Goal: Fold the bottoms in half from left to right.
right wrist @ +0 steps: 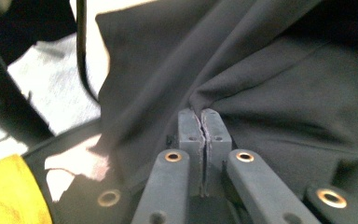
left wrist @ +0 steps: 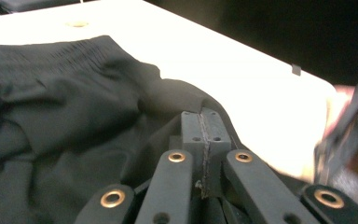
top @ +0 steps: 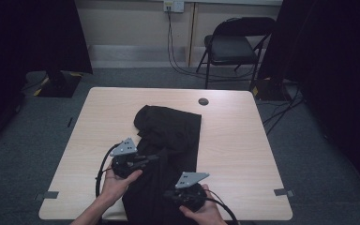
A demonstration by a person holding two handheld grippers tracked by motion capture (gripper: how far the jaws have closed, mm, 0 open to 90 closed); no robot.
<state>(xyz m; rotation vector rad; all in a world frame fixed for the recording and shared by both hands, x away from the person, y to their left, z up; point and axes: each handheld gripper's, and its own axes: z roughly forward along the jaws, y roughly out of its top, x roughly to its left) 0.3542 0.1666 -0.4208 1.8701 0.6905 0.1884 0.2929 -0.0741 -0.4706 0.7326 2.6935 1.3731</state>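
- Garment first: your black garment (top: 168, 140) lies on the light wooden table (top: 243, 154), running from about the middle of the top down to the near edge, where it spills over between your two hands.
- Your left gripper (top: 152, 158) sits at the garment's left side; in the left gripper view its jaws are pressed together with a ridge of the black cloth (left wrist: 177, 98) drawn up tight at their tips, so you are pinching the garment there.
- Your right gripper (right wrist: 203, 116) is near the table's front edge, low on the garment; its jaws are also pressed together, and folds of cloth radiate from the pinch point.
- Your left hand (top: 117, 180) and right hand (top: 206, 211) come in from the bottom of the high view, each wrapped around its gripper, with cables looping beside them.
- Elastic gathering shows along the garment's far edge in the left gripper view.
- Beyond the table stands a folding chair (top: 232, 44), well apart from it, on grey carpet.
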